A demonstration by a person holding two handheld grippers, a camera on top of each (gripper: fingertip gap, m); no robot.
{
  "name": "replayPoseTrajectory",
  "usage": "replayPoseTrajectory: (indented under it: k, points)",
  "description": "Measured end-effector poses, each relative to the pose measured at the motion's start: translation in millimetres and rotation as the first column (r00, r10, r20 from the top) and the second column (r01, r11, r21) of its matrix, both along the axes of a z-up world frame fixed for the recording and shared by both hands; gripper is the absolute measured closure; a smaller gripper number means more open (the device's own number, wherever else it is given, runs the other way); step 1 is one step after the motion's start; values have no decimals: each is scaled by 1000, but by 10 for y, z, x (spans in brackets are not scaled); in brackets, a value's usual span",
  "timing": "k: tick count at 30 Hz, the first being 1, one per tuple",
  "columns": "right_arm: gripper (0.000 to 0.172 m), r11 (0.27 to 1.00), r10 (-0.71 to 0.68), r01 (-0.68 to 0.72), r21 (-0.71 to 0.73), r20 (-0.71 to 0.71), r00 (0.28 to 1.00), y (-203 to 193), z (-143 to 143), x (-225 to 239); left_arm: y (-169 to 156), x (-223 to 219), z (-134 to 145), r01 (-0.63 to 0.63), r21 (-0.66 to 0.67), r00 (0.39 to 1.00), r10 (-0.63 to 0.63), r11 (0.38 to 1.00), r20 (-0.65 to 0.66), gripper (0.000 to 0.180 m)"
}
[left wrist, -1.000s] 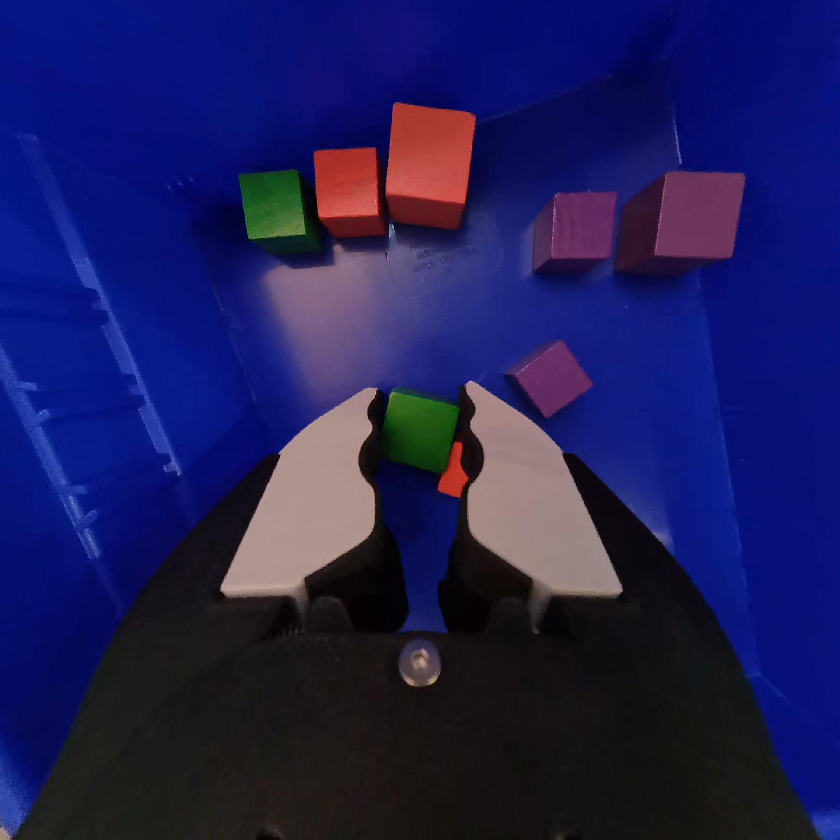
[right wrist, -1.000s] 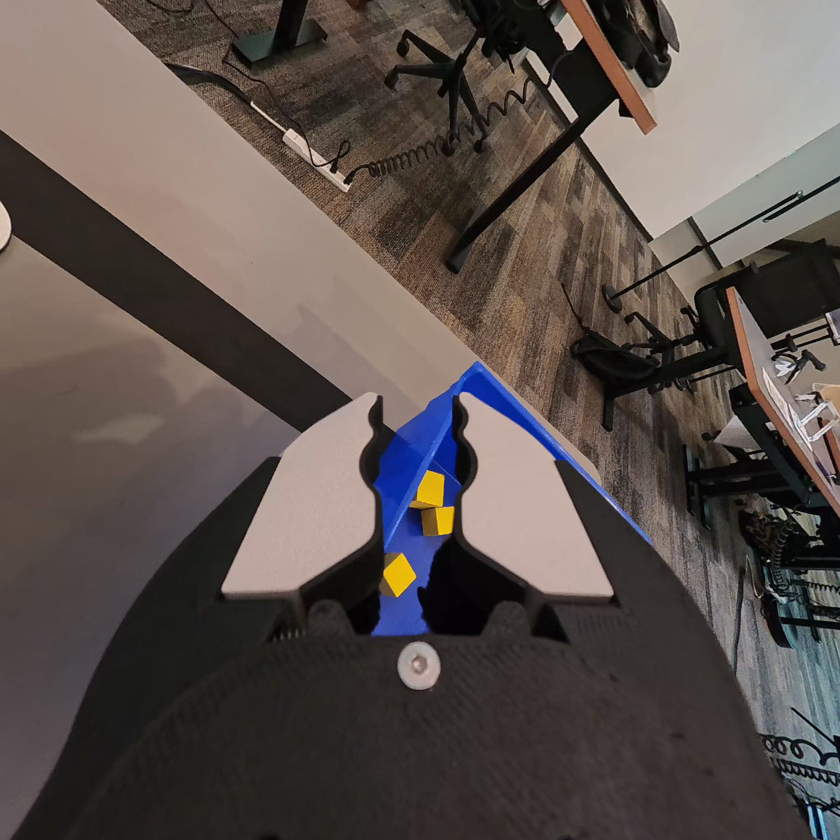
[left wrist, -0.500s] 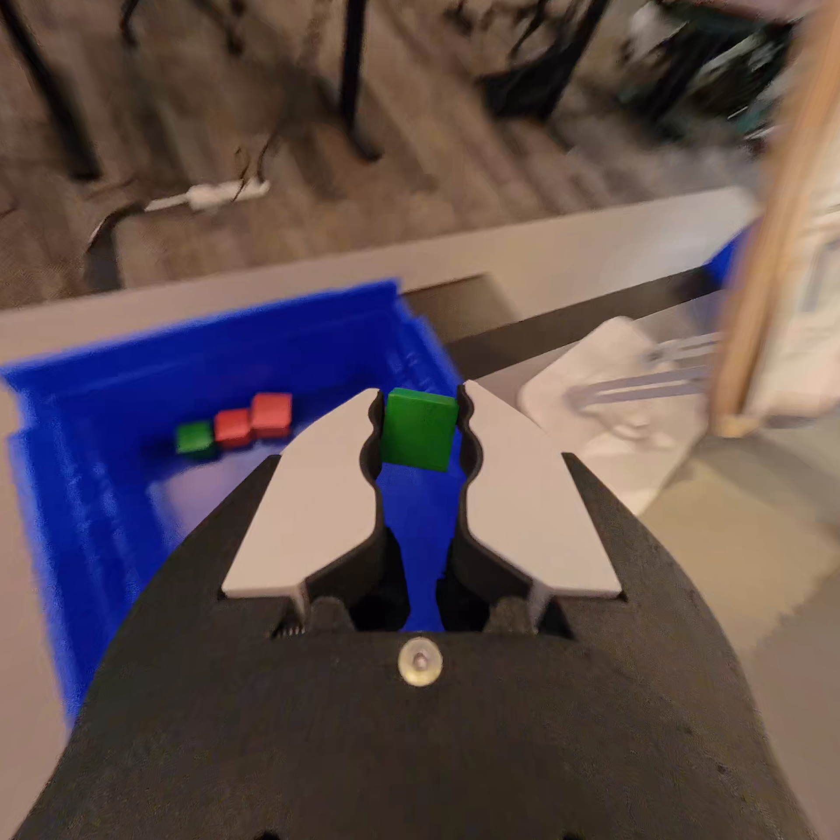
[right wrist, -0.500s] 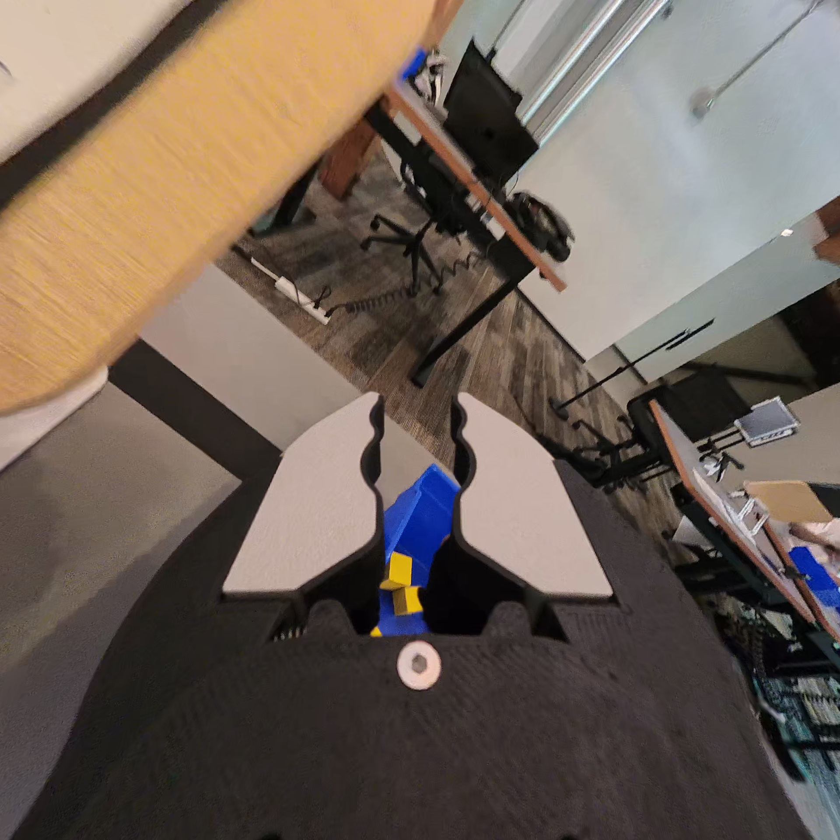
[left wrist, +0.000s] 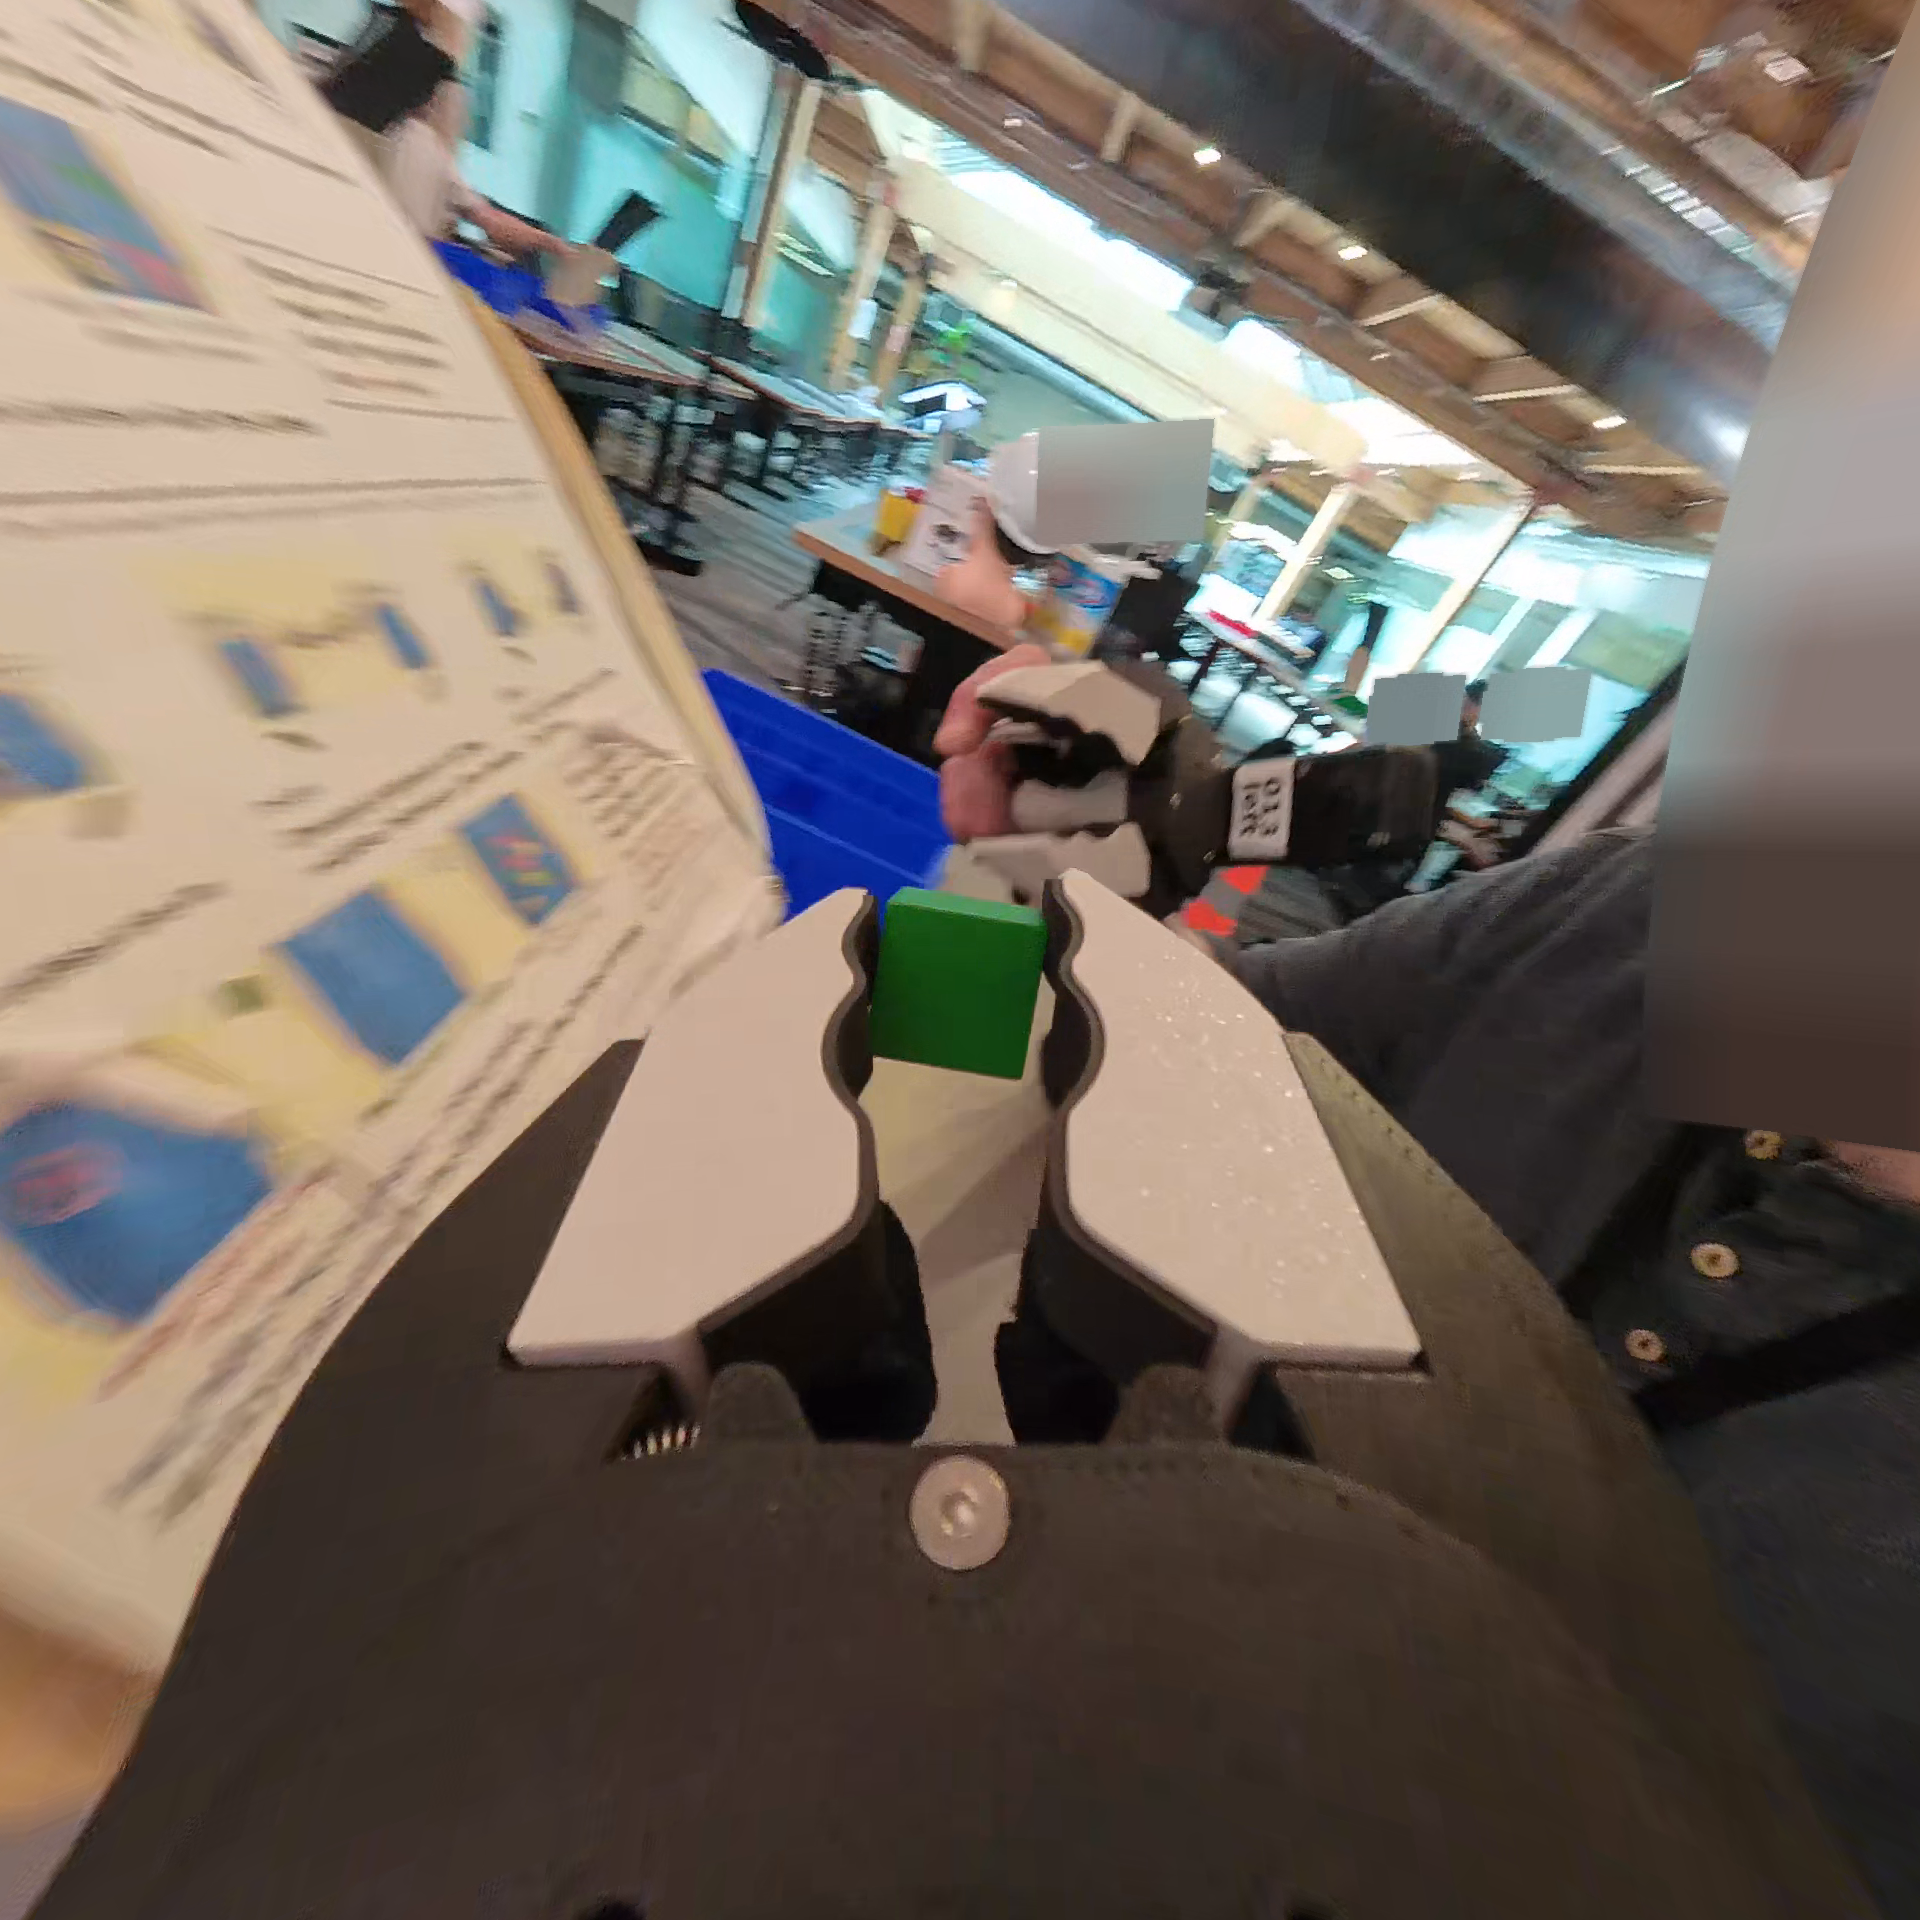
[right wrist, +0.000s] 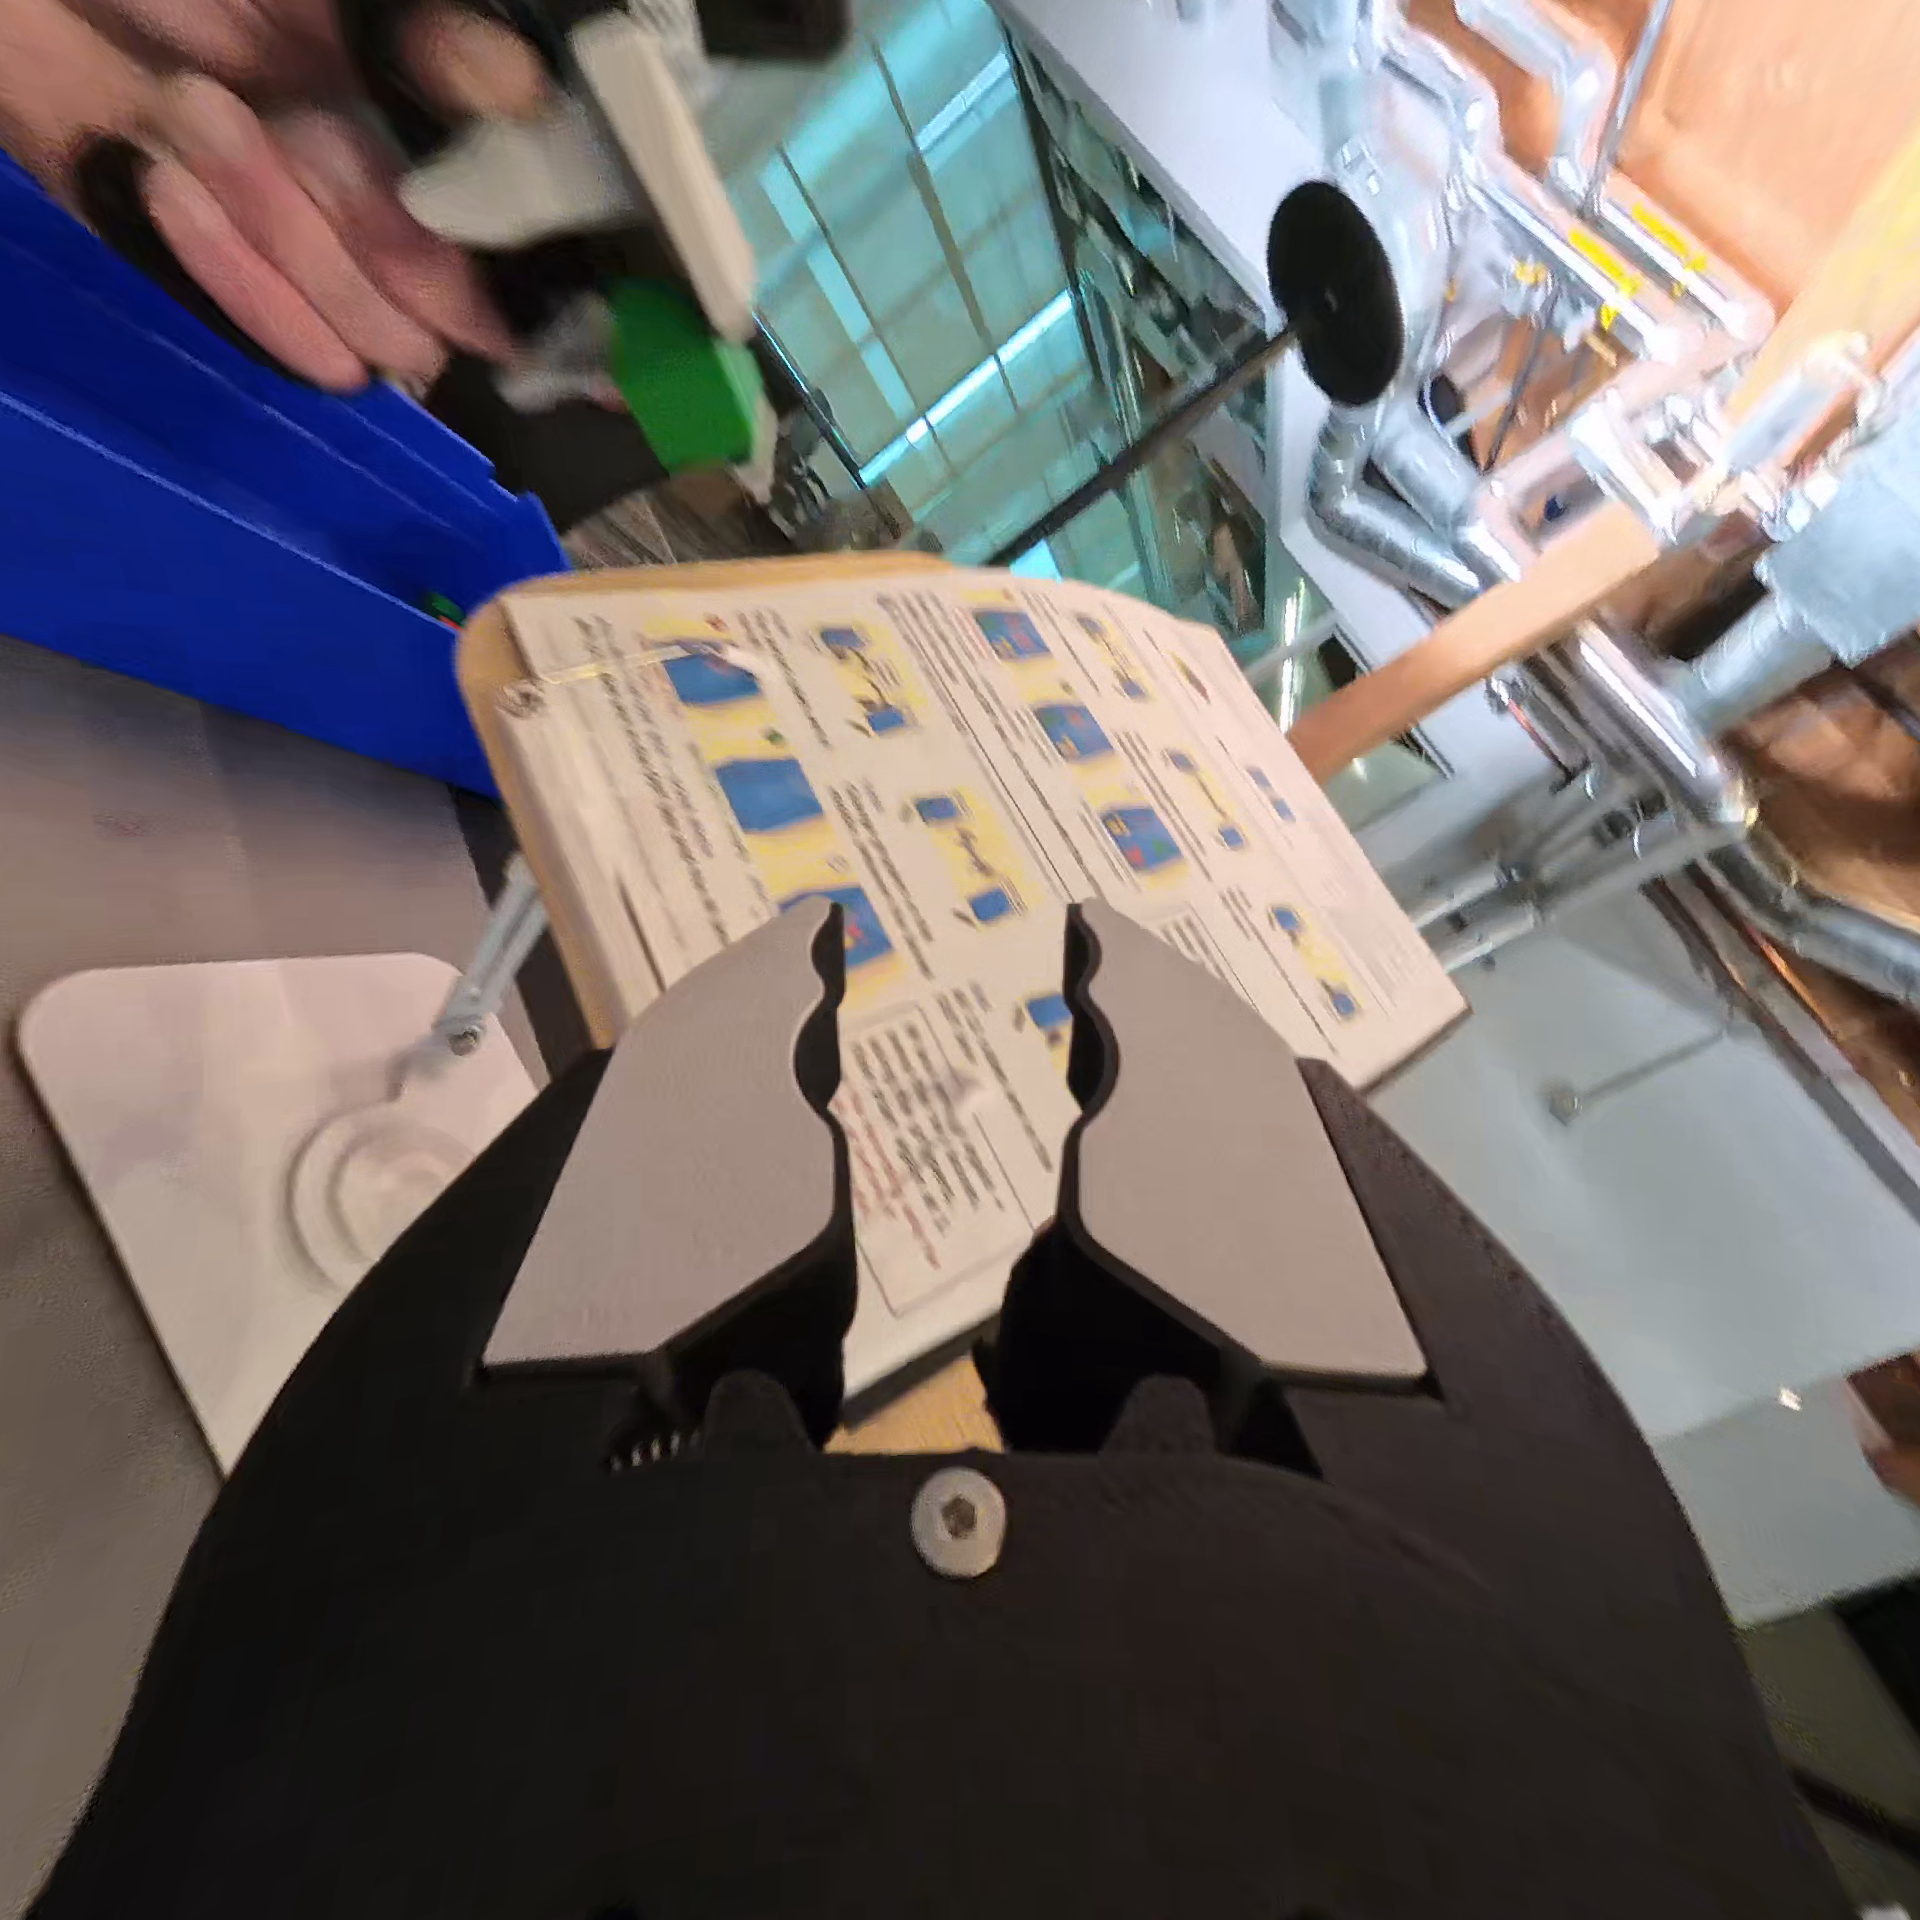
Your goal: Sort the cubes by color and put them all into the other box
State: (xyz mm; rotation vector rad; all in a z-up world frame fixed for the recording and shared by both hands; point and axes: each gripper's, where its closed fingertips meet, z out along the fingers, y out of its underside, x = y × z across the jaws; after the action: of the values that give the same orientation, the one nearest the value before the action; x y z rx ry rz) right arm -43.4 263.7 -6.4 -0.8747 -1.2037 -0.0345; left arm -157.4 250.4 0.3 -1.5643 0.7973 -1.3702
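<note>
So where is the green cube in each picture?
Left wrist view: the green cube sits in the middle, gripped between the left tool's two grey fingers.
Right wrist view: the same cube shows blurred near the top left, held in the far-off left tool, above the blue box.
Shared landmark: the instruction sheet on its board.

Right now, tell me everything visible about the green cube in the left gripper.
The green cube is a plain, matte, solid-green block with crisp edges, wood-like under paint. It sits between the tips of the left gripper, both fingers pressed against its sides, held in the air and slightly tilted. The right wrist view shows it too, blurred, above a blue box. Nothing else touches it.
</note>
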Motion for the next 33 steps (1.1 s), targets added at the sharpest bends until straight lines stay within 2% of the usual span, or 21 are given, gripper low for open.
replayPoseTrajectory:
  k: [4, 8, 11, 15, 19, 23, 24, 25, 29, 31, 33]
  points:
    - [129, 996, 82, -83, 31, 27, 996, -288, -137, -307, -196, 554, -118, 156, -66, 986, -151, 986, 70, 150]
    - [126, 992, 115, -117, 43, 52, 992, -397, -254, -440, -346, 831, -175, 251, -94, 963, -239, 963, 121, 151]
    - [126, 993, 118, -118, 19, 32, 993, -386, -283, -467, -416, 935, -208, 281, -102, 956, -268, 954, 122, 150]
    - [141, 990, 113, -114, 78, 5, 994, -439, -242, -479, -472, 1029, -260, 318, -127, 944, -301, 940, 133, 150]
    - [143, 988, 118, -119, 101, 19, 993, -468, -240, -476, -505, 1049, -248, 360, -157, 927, -334, 920, 173, 150]
    - [143, 986, 126, -125, 107, -1, 992, -504, -135, -416, -502, 959, -103, 352, -129, 919, -317, 927, 233, 150]
    - [143, 985, 119, -119, 121, 2, 993, -501, -85, -373, -492, 912, -47, 336, -107, 921, -303, 936, 246, 156]
    - [143, 986, 97, -95, 139, -7, 995, -470, -12, -307, -511, 866, 2, 329, -70, 921, -304, 942, 245, 174]
    - [143, 985, -64, 75, 157, -71, 995, -27, 280, 199, -531, 725, 151, 239, 40, 951, -242, 970, 192, 180]
    - [144, 975, -196, 205, 86, -102, 975, 365, 358, 608, -519, 680, 173, 193, 82, 968, -204, 978, 149, 180]
    - [144, 934, -352, 356, 13, -128, 927, 799, 359, 1130, -506, 640, 192, 171, 99, 974, -183, 980, 134, 180]
